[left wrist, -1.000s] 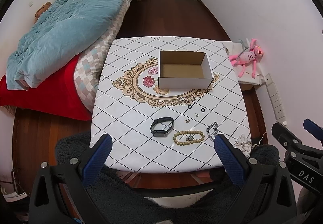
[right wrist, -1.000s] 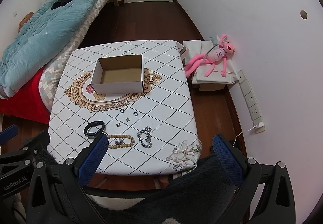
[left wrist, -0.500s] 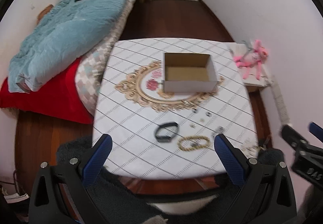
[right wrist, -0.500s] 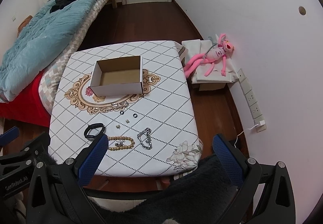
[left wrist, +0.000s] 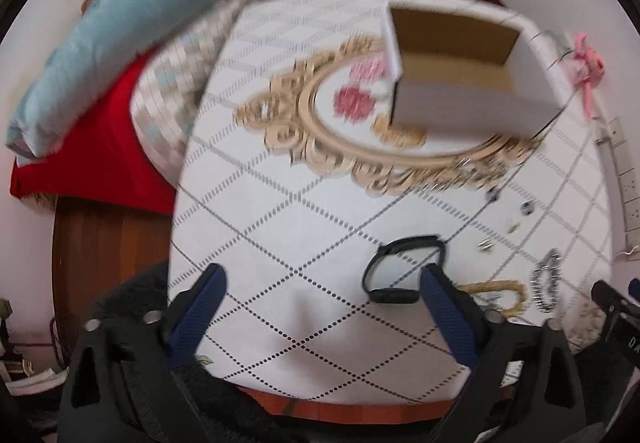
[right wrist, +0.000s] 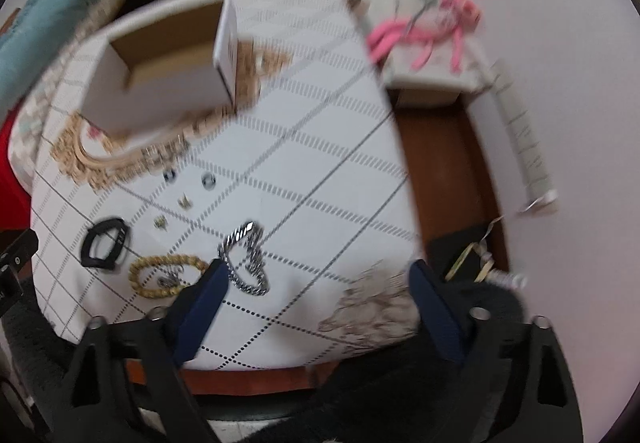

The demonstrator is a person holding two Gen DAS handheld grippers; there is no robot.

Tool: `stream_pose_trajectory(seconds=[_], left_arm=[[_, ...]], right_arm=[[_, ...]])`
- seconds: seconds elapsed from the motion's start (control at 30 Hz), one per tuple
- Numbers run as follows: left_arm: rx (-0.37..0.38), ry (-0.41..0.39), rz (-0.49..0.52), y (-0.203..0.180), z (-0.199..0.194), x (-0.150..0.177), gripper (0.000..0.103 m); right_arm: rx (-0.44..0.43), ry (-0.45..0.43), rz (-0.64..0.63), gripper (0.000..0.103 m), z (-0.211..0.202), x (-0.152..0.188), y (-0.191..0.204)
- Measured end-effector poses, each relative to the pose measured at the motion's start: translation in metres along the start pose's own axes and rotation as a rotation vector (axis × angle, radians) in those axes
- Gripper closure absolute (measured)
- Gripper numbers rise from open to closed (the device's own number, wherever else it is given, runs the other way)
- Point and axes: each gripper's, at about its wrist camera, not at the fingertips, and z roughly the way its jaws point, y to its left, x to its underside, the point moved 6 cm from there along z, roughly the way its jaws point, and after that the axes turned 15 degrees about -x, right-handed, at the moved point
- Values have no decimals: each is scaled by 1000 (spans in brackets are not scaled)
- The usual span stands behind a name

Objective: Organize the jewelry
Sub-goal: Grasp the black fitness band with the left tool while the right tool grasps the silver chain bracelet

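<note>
Both frames motion-blurred; fine detail on small items unreliable

Left tongs (left wrist: 322, 283): blue-padded fingers spread wide, holding nothing, over the near part of the table (left wrist: 280, 235). Black wristband (left wrist: 404, 269) lies flat just inside and beyond the right-hand fingertip, partly overlapped by it in the picture; contact cannot be judged. Past that finger, to its right: beaded bracelet (left wrist: 496, 293), then silver chain (left wrist: 546, 285), near the table's edge

Right tongs (right wrist: 318, 279): fingers likewise spread wide, gripping nothing. The left-hand fingertip overlaps the silver chain (right wrist: 245, 259) in the picture; whether touching cannot be told. Beaded bracelet (right wrist: 166, 276) lies just left of that fingertip, with the black wristband (right wrist: 105, 243) further left

Mid-distance, beyond the bracelets: two small gold-coloured pieces (right wrist: 172, 211), too blurred to identify, and further on two dark rings (right wrist: 188, 178), well apart from both tongs

Far: open cardboard box (left wrist: 460, 71) sits upright on the gold floral medallion of the tablecloth, ahead and right of the left tongs; ahead and left of the right tongs (right wrist: 168, 71). No jewelry visible inside it

Beyond the table's right side: pink plush toy (right wrist: 424, 23). Left: blue quilt (left wrist: 132, 15)
</note>
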Motion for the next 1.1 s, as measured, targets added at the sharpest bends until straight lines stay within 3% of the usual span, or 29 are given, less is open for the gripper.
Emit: stream_pose_trajectory(seconds=[0.1, 0.17, 0.3, 0.37, 0.47, 0.6, 0.73, 0.97, 1.0, 1.1], left_arm=[[22, 71, -7, -5, 25, 6, 23], [43, 99, -11, -8, 39, 8, 24], [73, 135, -14, -16, 58, 8, 27], [96, 151, -17, -18, 64, 7, 35], [108, 149, -6, -21, 71, 8, 56], [119, 98, 31, -26, 66, 6, 96], [72, 55, 75, -29, 63, 8, 98], [66, 24, 79, -24, 43, 17, 101], [71, 18, 79, -23, 38, 18, 101], [84, 3, 77, -27, 29, 18, 101]], right_arm=[[-2, 40, 7, 18, 30, 9, 1], [-21, 63, 20, 25, 44, 13, 1], [-29, 76, 33, 27, 64, 17, 2], [-24, 76, 31, 36, 70, 18, 2], [-27, 68, 23, 43, 74, 19, 6], [-46, 43, 1, 59, 74, 17, 7], [-50, 24, -8, 92, 70, 18, 15], [-193, -2, 71, 94, 61, 21, 11], [-215, -14, 75, 103, 55, 21, 13], [-224, -62, 53, 103, 38, 17, 18]])
